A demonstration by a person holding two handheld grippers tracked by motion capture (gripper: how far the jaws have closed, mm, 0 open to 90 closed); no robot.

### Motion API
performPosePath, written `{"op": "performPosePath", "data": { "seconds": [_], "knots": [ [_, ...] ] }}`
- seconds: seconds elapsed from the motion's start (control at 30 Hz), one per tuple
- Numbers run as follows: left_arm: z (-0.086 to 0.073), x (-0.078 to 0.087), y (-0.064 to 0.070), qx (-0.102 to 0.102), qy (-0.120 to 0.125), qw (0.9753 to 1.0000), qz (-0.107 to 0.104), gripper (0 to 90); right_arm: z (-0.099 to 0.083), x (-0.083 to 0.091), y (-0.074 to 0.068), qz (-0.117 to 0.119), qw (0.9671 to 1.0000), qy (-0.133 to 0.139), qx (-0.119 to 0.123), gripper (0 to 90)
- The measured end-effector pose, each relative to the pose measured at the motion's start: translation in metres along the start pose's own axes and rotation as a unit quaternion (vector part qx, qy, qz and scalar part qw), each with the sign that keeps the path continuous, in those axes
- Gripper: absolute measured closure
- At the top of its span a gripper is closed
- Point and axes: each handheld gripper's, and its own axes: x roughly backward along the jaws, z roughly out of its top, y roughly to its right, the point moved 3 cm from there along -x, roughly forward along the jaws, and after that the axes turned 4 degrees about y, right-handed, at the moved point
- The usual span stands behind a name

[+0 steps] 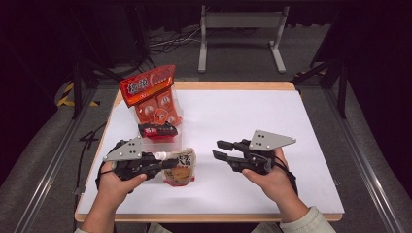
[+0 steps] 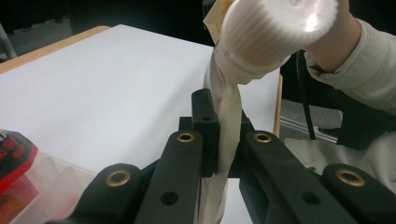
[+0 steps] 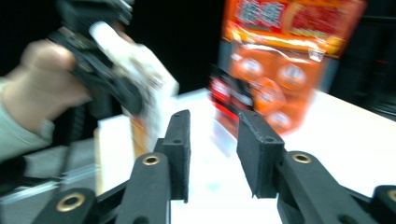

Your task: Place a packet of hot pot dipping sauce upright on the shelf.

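The jaws of the left gripper (image 1: 163, 164) are clenched on a beige spouted pouch (image 1: 180, 167), pinching the flattened neck just below its white ribbed cap (image 2: 275, 30). In the left gripper view the pouch's pale film runs up between the two black jaws and the cap stands large and close above them. In the high view the pouch lies at the near left of the bench (image 1: 233, 121), its printed brown-and-cream body stretching out to the right of the gripper, its cap end (image 1: 161, 156) pointing left into the jaws; whether the body rests on the white surface or hangs a little above it cannot be told. The person's left hand (image 1: 116, 184) wraps the gripper's handle from below.

The jaws of the right gripper (image 1: 217, 149) stand released with a clear gap between them and nothing inside it, pointing left toward the pouch yet well apart from it. The right hand (image 1: 269, 182) holds it over the near middle of the bench.

Just behind the pouch, toward the bench's far left, an orange snack bag (image 1: 151, 97) stands upright in a clear plastic container (image 1: 172, 141). A smaller dark red-and-black packet (image 1: 158, 130) leans at the bag's foot.
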Motion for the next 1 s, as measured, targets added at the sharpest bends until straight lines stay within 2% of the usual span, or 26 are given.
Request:
{"op": "performPosePath", "data": {
  "seconds": [0.1, 0.13, 0.27, 0.4, 0.53, 0.63, 0.8, 0.87, 0.97, 1.0],
  "knots": [
    [0.004, 0.004, -0.002, -0.005, 0.004, 0.9999, 0.009, 87.8, -0.007, 0.008, 0.004, -0.027, 0.9995, -0.014, 0.001, 63.1],
    [0.004, 0.004, -0.002, -0.005, 0.004, 0.9999, 0.009, 87.8, -0.007, 0.008, 0.004, -0.027, 0.9995, -0.014, 0.001, 63.1],
    [0.008, 0.013, -0.005, -0.002, 0.013, 0.9996, 0.025, 87.8, -0.014, 0.017, 0.012, -0.065, 0.9972, -0.032, 0.016, 60.7],
    [0.012, 0.021, -0.009, -0.004, 0.023, 0.9989, 0.040, 87.9, -0.017, 0.025, 0.022, -0.086, 0.9957, -0.034, 0.007, 59.9],
    [0.013, 0.026, -0.012, -0.006, 0.025, 0.9982, 0.054, 87.9, -0.019, 0.029, 0.026, -0.091, 0.9954, -0.030, 0.001, 59.2],
    [0.015, 0.034, -0.018, -0.004, 0.026, 0.9962, 0.083, 87.9, -0.019, 0.033, 0.030, -0.096, 0.9950, -0.027, -0.004, 60.0],
    [0.018, 0.039, -0.022, -0.004, 0.031, 0.9944, 0.101, 87.9, -0.019, 0.037, 0.033, -0.099, 0.9948, -0.022, -0.009, 60.3],
    [0.020, 0.041, -0.023, -0.011, 0.038, 0.9912, 0.126, 87.9, -0.021, 0.039, 0.035, -0.105, 0.9942, -0.023, -0.011, 60.3],
    [0.023, 0.044, -0.023, -0.021, 0.052, 0.9875, 0.147, 88.0, -0.022, 0.041, 0.039, -0.108, 0.9938, -0.022, -0.014, 60.4],
    [0.024, 0.045, -0.024, -0.025, 0.056, 0.9857, 0.157, 88.1, -0.022, 0.041, 0.039, -0.109, 0.9936, -0.022, -0.015, 60.4]
  ]
}}
